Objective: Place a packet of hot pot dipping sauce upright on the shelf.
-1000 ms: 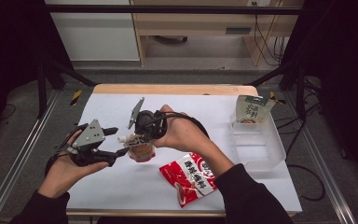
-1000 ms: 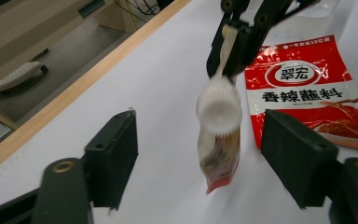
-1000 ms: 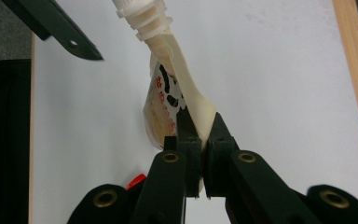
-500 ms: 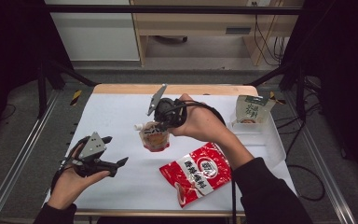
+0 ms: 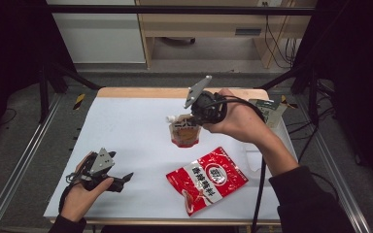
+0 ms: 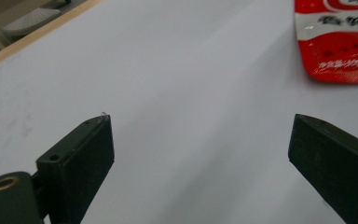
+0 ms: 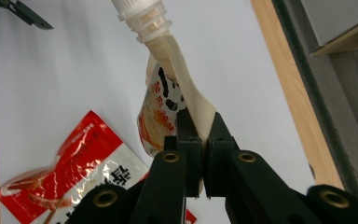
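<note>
A spouted drink pouch (image 5: 183,131) (image 7: 168,100) with a white cap hangs above the middle of the white table, and my right gripper (image 5: 198,116) (image 7: 199,135) is shut on its top edge. A red snack bag (image 5: 207,178) (image 7: 70,163) (image 6: 338,39) lies flat on the table in front of the pouch. At the table's near left, my left gripper (image 5: 121,180) (image 6: 200,140) is held low over bare tabletop, open, with nothing between its jaws; the red bag lies off to its right.
A green-and-white carton (image 5: 271,110) stands in a clear tray (image 5: 252,148) at the table's right side, behind my right hand. The wooden far edge (image 5: 141,92) borders the table. Bare white surface (image 5: 126,131) spreads across the left and middle.
My right gripper has lifted the pouch and carried it rightward and away from the left gripper. The left gripper has let go of the pouch and drawn back to the near left, open.
</note>
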{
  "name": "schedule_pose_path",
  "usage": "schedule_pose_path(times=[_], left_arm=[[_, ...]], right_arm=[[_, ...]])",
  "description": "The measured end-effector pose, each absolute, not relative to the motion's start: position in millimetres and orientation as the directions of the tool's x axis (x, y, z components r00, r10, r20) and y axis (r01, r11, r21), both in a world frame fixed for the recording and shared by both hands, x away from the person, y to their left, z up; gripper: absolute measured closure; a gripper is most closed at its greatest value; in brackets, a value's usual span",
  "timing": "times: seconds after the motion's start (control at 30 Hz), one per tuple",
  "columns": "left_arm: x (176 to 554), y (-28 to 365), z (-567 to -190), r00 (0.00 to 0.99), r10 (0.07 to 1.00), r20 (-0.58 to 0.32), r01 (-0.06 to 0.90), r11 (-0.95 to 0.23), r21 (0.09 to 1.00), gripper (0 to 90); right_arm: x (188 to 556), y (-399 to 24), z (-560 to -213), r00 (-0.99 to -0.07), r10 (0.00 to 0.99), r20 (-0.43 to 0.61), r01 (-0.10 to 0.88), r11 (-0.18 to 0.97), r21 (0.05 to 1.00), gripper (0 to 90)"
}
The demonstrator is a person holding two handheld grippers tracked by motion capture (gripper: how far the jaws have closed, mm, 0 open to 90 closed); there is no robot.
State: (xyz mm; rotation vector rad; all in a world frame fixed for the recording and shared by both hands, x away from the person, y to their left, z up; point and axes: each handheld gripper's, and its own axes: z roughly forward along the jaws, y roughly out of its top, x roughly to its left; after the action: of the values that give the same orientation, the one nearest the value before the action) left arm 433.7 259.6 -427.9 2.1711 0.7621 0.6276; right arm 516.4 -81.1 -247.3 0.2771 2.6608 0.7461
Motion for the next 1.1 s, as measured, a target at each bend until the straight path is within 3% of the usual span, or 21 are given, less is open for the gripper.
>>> schedule_pose_path(times=[0.3, 1.1], left_arm=[[433, 274, -437, 0.647, 0.749, 0.143, 0.355, -0.463, 0.812, 6.6], [434, 273, -442, 0.613, 0.767, 0.19, 0.362, -0.487, 0.795, 6.6]], right_arm=[[514, -122, -235, -0.888, 0.319, -0.33, 0.093, 0.828, 0.553, 88.1], [506, -220, -217, -0.804, 0.459, -0.377, 0.172, 0.788, 0.592, 88.2]])
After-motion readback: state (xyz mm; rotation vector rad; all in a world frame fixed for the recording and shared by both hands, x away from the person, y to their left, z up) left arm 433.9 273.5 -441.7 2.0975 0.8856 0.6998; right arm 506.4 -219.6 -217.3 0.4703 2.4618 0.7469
